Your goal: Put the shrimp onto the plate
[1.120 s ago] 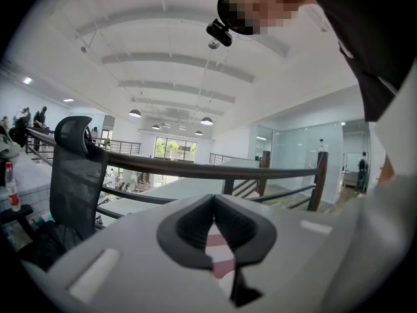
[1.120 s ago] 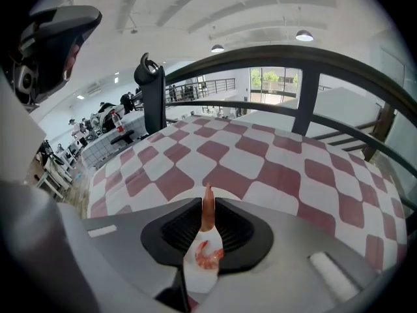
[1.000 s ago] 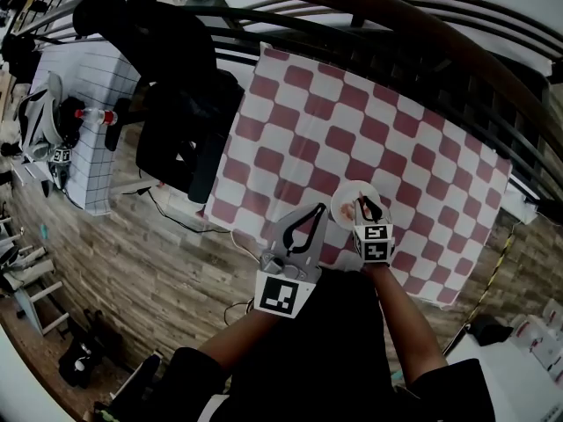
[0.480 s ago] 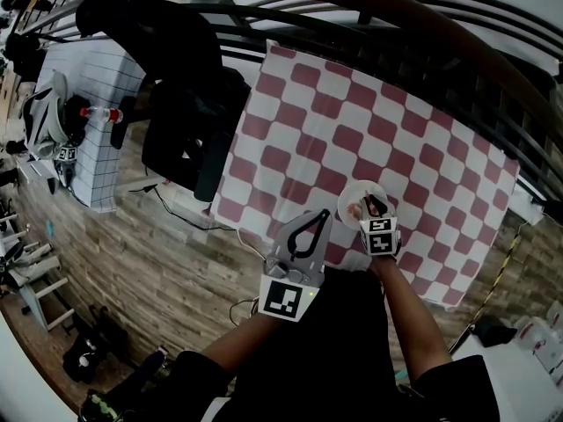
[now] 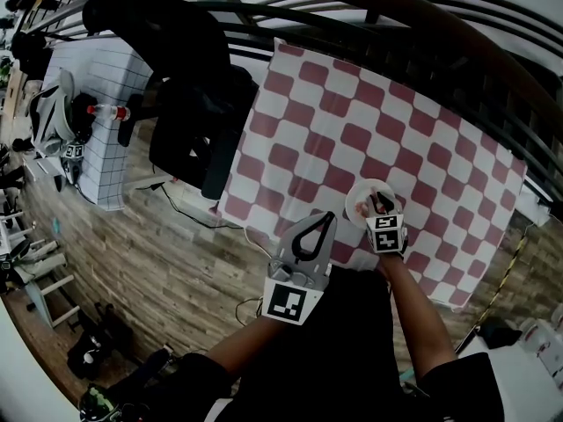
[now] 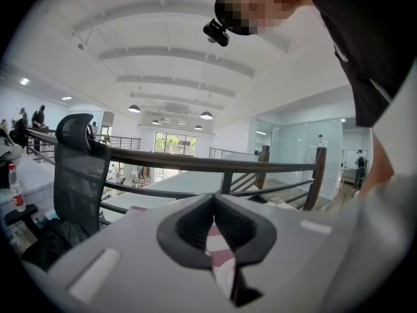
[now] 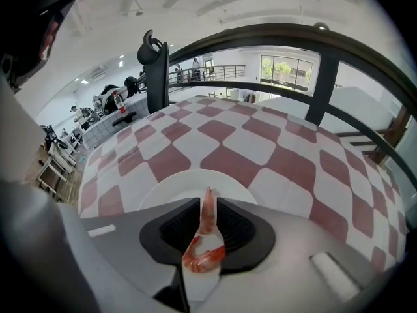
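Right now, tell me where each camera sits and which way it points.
Head view: on the person's head, facing steeply down at the table, left gripper, right gripper and both forearms.
Left gripper view: on the left gripper, facing ahead past its shut jaws at a railing and chair; the person's torso shows.
Right gripper view: on the right gripper, facing down past the held shrimp to the plate.
Shared: head and right gripper views both show the plate and table.
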The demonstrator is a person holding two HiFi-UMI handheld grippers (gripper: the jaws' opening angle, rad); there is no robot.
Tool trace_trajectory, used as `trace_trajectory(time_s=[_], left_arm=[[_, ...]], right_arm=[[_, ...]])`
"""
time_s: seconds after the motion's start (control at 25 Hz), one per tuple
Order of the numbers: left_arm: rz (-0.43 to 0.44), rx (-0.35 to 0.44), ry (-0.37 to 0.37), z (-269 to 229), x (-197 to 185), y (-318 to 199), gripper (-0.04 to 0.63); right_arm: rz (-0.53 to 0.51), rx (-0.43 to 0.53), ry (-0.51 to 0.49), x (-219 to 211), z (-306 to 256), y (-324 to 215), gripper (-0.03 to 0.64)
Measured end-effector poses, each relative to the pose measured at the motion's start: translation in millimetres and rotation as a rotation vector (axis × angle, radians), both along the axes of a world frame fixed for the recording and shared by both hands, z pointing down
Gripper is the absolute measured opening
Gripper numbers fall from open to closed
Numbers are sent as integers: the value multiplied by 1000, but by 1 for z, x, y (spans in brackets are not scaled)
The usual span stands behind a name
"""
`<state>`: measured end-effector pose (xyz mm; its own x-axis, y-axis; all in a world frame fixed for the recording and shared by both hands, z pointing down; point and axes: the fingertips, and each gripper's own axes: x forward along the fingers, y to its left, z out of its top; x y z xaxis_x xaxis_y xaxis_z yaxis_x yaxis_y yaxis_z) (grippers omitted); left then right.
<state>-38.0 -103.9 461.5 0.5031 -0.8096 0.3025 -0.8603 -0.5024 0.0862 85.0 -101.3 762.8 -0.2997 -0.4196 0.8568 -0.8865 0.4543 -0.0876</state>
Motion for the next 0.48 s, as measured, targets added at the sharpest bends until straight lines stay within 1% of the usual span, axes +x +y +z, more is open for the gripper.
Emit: trace_trajectory(time_s=[0.12, 0.24, 0.4, 0.48], left_arm=[[17, 2, -10, 1, 1, 5, 8], [13, -19, 9, 5, 3, 8, 8], [67, 16, -18, 0, 9, 10, 8], [77, 25, -19, -4, 12, 12, 8]], right_arm=[[-7, 16, 9, 1, -3, -1, 78], [16, 26, -7, 1, -16, -2, 77], [58, 57, -57, 1, -33, -4, 64], [71, 66, -68, 3, -40, -2, 63]])
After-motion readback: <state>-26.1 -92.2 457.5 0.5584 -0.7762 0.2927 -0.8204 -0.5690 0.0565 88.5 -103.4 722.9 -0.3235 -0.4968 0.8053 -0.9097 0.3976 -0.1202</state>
